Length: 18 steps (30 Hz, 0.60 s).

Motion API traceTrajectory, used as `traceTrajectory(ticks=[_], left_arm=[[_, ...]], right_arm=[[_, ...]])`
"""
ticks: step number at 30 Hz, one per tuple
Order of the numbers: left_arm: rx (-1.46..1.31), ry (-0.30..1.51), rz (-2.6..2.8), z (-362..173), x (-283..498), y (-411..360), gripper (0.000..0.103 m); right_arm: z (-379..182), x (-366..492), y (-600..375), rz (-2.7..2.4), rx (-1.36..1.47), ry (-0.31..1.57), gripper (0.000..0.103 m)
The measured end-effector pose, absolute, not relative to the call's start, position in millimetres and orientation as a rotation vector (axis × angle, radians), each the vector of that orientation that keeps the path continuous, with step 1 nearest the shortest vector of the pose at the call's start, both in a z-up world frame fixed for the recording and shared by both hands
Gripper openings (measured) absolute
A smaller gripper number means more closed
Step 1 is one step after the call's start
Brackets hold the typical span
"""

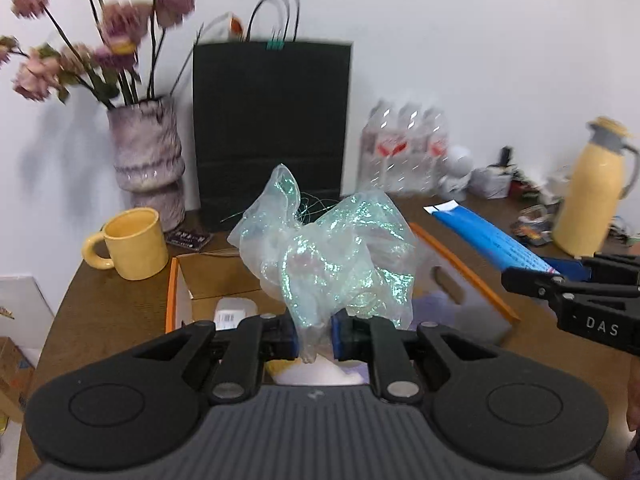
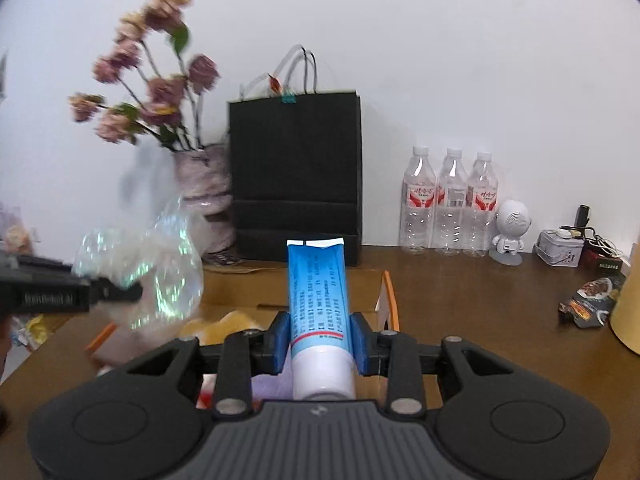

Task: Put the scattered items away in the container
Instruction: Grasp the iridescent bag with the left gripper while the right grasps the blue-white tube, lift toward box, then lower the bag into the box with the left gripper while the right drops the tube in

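Left gripper (image 1: 314, 338) pinched tight on iridescent plastic bag (image 1: 332, 256), right gripper (image 2: 319, 344) clamps blue tube (image 2: 318, 300) lengthwise, both lifted; orange-rimmed box (image 1: 468, 268) sits lower centre, directly under left gripper, so left drops first.
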<state>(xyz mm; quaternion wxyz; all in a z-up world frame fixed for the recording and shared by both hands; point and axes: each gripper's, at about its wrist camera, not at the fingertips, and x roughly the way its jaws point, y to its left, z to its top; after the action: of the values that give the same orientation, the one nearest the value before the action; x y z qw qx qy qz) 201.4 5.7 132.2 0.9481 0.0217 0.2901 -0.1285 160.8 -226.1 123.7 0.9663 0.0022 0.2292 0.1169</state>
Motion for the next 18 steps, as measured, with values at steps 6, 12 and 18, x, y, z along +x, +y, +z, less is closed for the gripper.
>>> traceTrajectory(ticks=[6,12,18], left_arm=[[-0.010,0.691,-0.262,110.3,264.6,-13.8,0.014],[-0.054,0.747,-0.234,90.5,298.0,-26.7,0.058],[-0.039,0.814,-0.241,88.3,301.1,-30.9,0.082]], right_arm=[[104.5,253.2,-217.0,0.248,0.082,0.596,0.031],[72.4,293.7,-218.1,0.216,0.111,0.710,0.032],[72.5,292.4,-226.1,0.226,0.104,0.717,0.059]])
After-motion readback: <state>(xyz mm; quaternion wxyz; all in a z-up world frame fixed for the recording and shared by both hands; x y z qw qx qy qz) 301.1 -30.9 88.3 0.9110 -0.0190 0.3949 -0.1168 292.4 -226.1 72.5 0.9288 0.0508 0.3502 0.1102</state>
